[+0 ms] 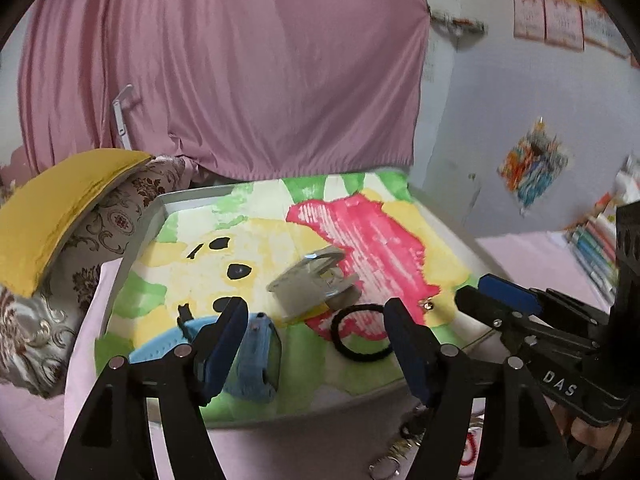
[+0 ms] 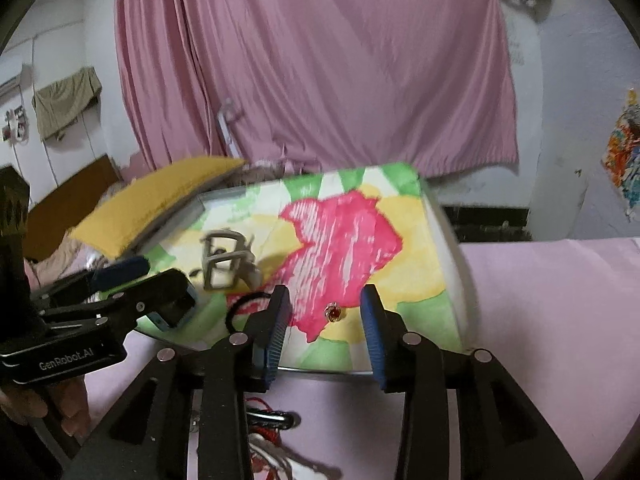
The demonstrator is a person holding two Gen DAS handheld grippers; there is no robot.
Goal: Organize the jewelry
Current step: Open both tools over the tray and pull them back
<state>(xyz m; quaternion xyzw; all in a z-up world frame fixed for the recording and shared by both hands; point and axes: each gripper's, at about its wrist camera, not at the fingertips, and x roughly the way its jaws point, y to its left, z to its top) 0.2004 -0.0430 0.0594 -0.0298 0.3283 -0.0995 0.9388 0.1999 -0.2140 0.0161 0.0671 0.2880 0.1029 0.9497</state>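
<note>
Left gripper (image 1: pixel 316 336) fingers apart, empty, angled down over tray (image 1: pixel 160 204), blue watch (image 1: pixel 256 356) by left pad. Right gripper (image 2: pixel 326 320) fingers apart, empty, tilted down; ring (image 2: pixel 333 313) on tray between them, hair tie (image 1: pixel 362 332) beside.

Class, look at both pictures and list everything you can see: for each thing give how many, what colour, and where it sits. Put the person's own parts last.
tray: one, grey rim, lined with a painted sheet, on the pink bed cover
hair clip: one, grey, middle of the tray
hair tie: one, black, near edge of the tray
watch: one, light blue, near left part of the tray
small ring: one, gold with red, on the painted sheet
cushion: one, yellow, left of the tray
curtain: one, pink, behind the tray
loose jewelry: several pieces, red and silver, on the cover before the tray
left claw: one, black with blue pads, open
right claw: one, black with blue pads, open
</note>
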